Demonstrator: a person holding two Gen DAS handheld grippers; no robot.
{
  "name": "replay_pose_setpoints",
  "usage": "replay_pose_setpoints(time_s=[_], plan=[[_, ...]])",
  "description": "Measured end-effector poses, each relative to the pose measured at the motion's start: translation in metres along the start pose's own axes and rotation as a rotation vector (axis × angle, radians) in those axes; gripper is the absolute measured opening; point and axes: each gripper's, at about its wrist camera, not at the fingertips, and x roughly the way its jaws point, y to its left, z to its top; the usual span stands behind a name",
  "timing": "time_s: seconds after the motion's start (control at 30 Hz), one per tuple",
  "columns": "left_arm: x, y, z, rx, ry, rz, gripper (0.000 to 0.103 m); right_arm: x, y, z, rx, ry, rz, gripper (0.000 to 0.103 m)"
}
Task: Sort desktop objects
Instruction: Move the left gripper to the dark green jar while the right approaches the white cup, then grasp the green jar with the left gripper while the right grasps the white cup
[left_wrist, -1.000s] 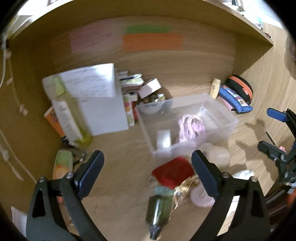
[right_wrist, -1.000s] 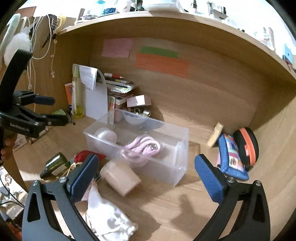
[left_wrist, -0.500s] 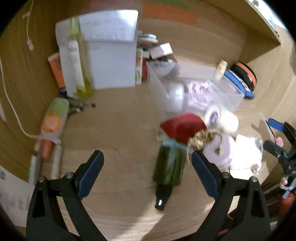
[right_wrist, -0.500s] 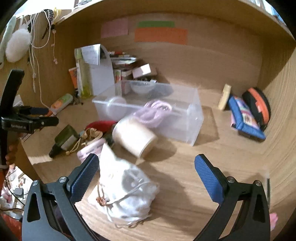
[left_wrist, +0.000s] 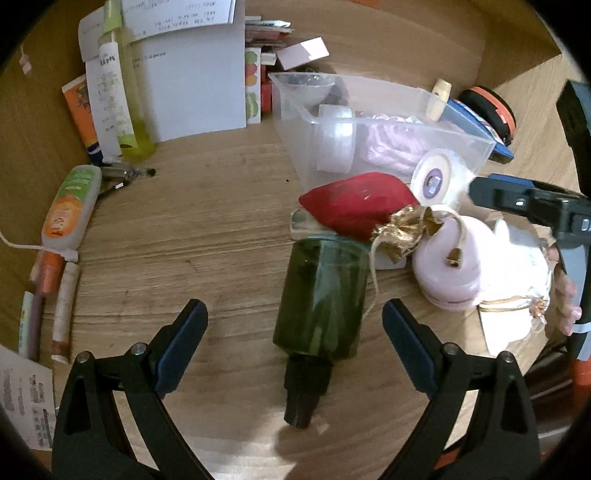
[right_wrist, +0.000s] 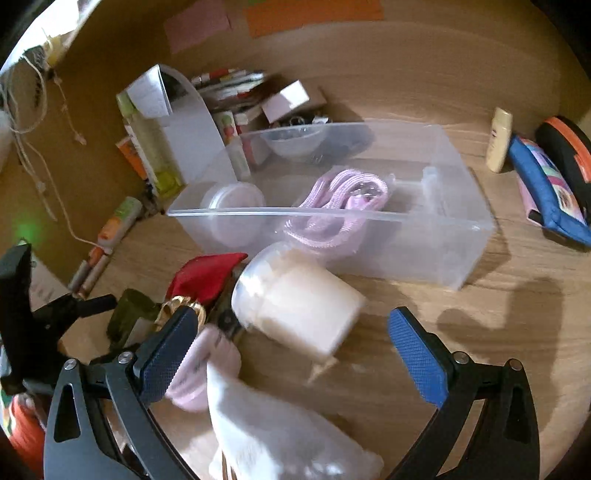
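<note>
My left gripper (left_wrist: 295, 339) is open, its jaws on either side of a dark green bottle (left_wrist: 323, 295) lying on the desk with its black cap toward me. Behind the bottle lie a red pouch (left_wrist: 356, 205) with a gold tie, a pink round case (left_wrist: 452, 269) and a white drawstring bag (left_wrist: 517, 277). My right gripper (right_wrist: 291, 343) is open over a cream roll (right_wrist: 299, 306) lying on its side, with the white bag (right_wrist: 280, 435) below it. A clear plastic bin (right_wrist: 369, 218) behind holds a pink cord (right_wrist: 340, 206) and a round container (right_wrist: 232, 206).
Papers, a yellow-green bottle (left_wrist: 129, 96) and small boxes stand at the back left. An orange tube (left_wrist: 70, 206) and pens lie at the left. A blue pencil case (right_wrist: 546, 195), an orange-black pouch (right_wrist: 569, 155) and a small cream bottle (right_wrist: 498, 140) lie at the right.
Both grippers have come down and forward toward the pile. The green bottle now lies between my left jaws, and the cream roll sits between my right jaws. Both stayed open.
</note>
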Motion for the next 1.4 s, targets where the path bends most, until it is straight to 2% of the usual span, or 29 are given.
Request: replay_pose_setpoints(time_s=[0.13, 0.27, 0.33, 0.43, 0.67, 0.8, 1.03, 1.4], plan=[[0.004, 0.004, 0.002, -0.002, -0.009, 0.01, 0.096, 0.018, 0.008, 0.005, -0.047, 0.032, -0.059, 0.103], [0.005, 0.005, 0.004, -0.003, -0.024, 0.001, 0.092, 0.022, 0.002, 0.008, -0.03, 0.045, -0.059, 0.103], [0.008, 0.005, 0.006, 0.001, -0.018, -0.014, 0.08, 0.024, -0.003, 0.01, -0.015, 0.05, -0.044, 0.1], [0.011, 0.005, 0.007, -0.001, -0.016, -0.024, 0.075, 0.027, -0.008, 0.01, -0.006, 0.065, -0.054, 0.089], [0.012, 0.003, 0.006, 0.004, -0.037, 0.007, 0.061, 0.022, -0.007, 0.001, -0.046, 0.026, -0.041, 0.088], [0.012, 0.006, 0.007, -0.013, -0.041, 0.023, 0.041, 0.018, -0.009, -0.003, -0.05, 0.021, -0.022, 0.088], [0.003, 0.011, 0.011, -0.057, -0.07, 0.044, 0.041, 0.004, -0.012, -0.012, -0.071, -0.01, -0.038, 0.088], [-0.038, 0.004, 0.041, -0.072, -0.184, 0.023, 0.041, -0.044, -0.024, -0.009, -0.065, -0.108, -0.023, 0.088]])
